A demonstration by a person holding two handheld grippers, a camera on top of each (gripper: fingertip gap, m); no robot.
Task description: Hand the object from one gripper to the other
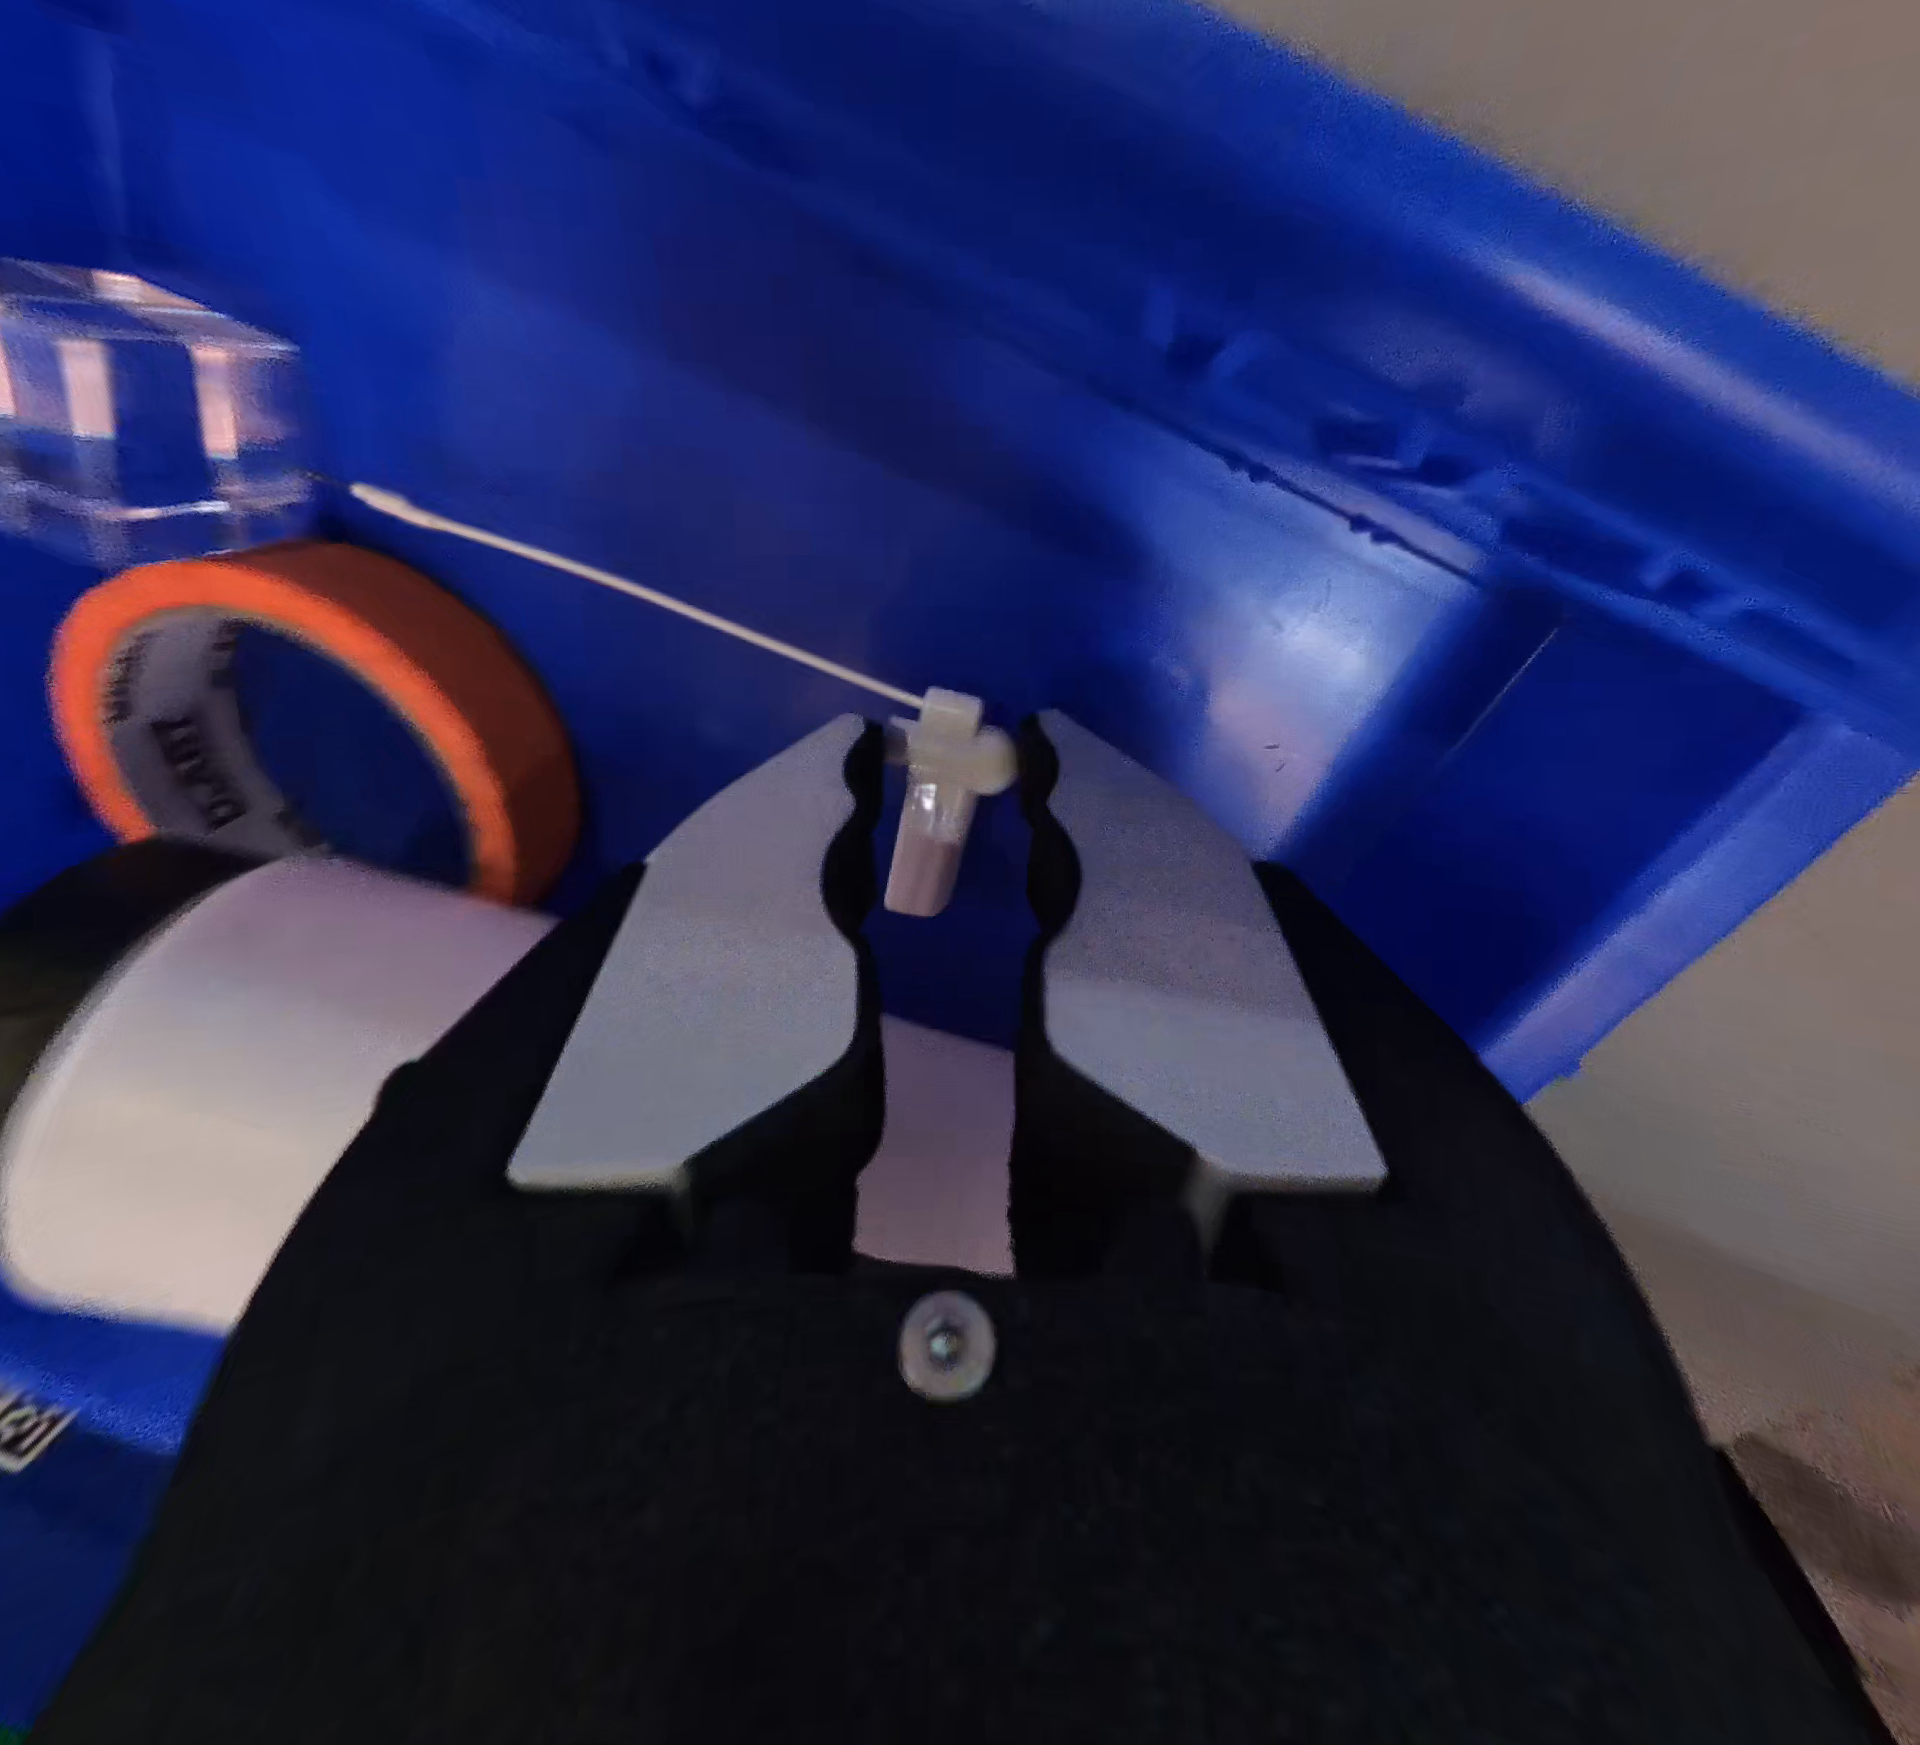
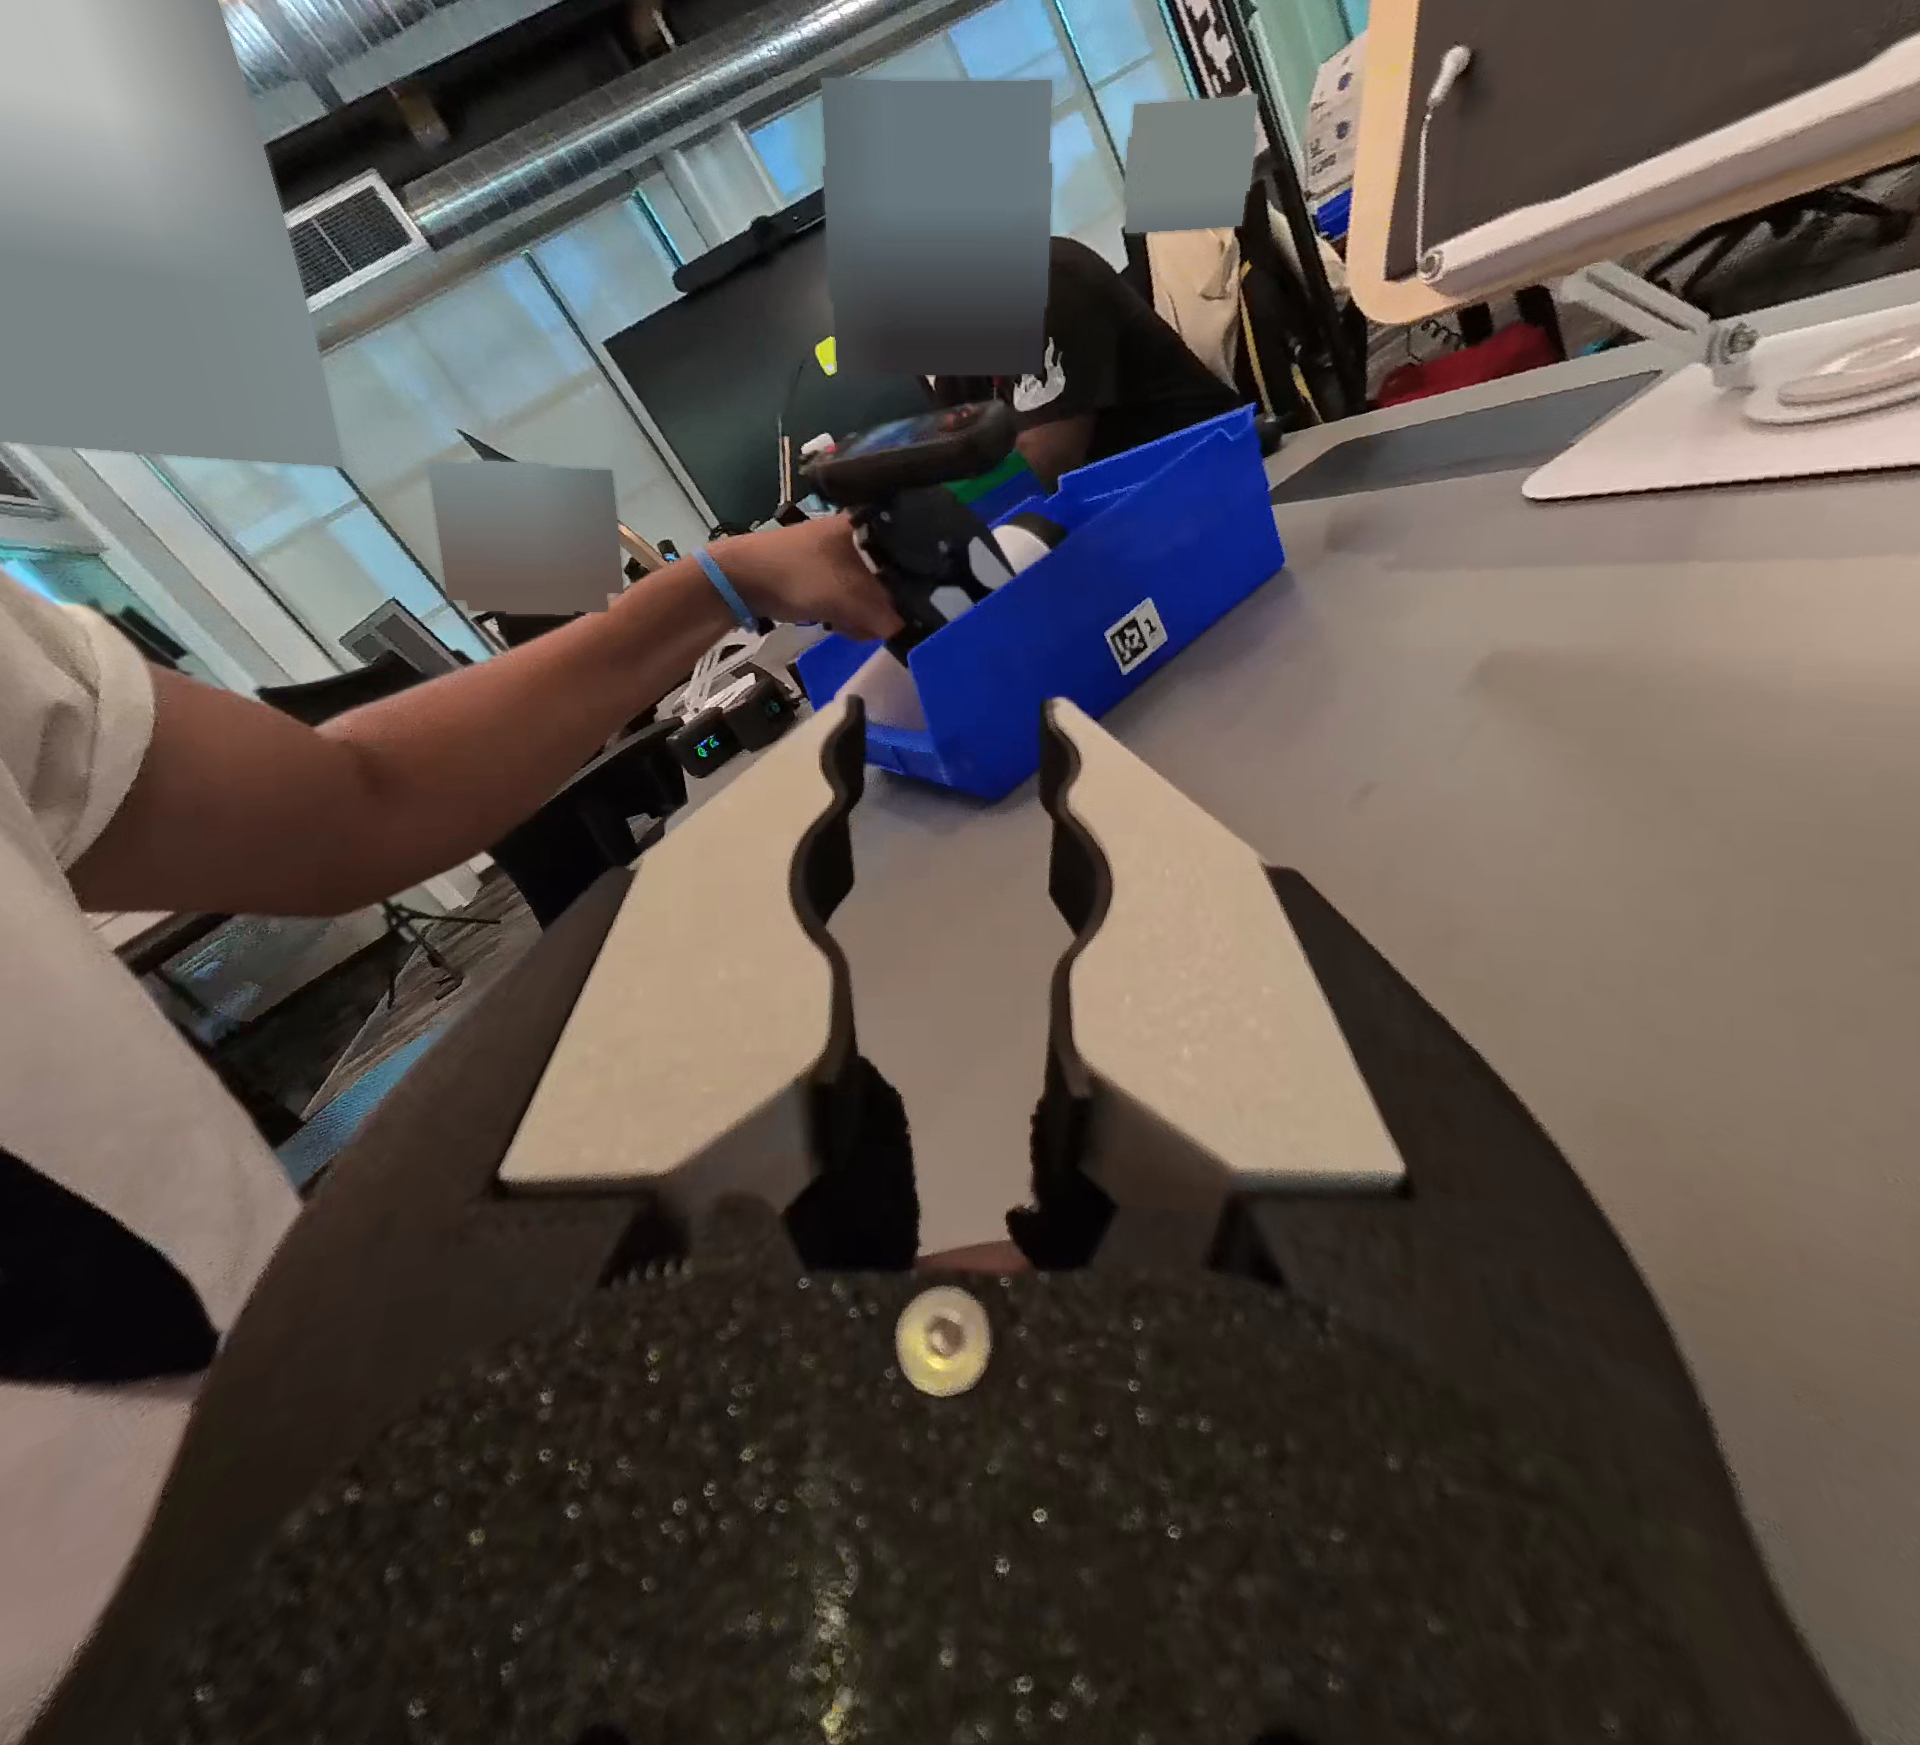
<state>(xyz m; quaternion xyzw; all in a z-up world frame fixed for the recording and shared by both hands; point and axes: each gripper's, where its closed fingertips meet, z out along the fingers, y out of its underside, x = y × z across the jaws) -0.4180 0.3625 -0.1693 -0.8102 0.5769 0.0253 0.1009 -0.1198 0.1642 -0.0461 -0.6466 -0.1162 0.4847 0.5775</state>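
Grey and smooth, the counter (image 2: 1558, 760) holds a shiny blue plastic bin (image 1: 935, 345), and inside it, from the left, sit a clear plastic box (image 1: 135, 407), an orange tape roll (image 1: 312, 719), a white tape roll (image 1: 239, 1072) and a thin white plastic zip tie (image 1: 940, 739). The left gripper (image 1: 945, 739) has its wavy grey fingers (image 1: 748, 916) around the tie's blocky head, not quite pinched, so it should squeeze slowly and lift straight up. Off to the right, the right gripper (image 2: 951, 719) waits spread wide and empty over the counter.
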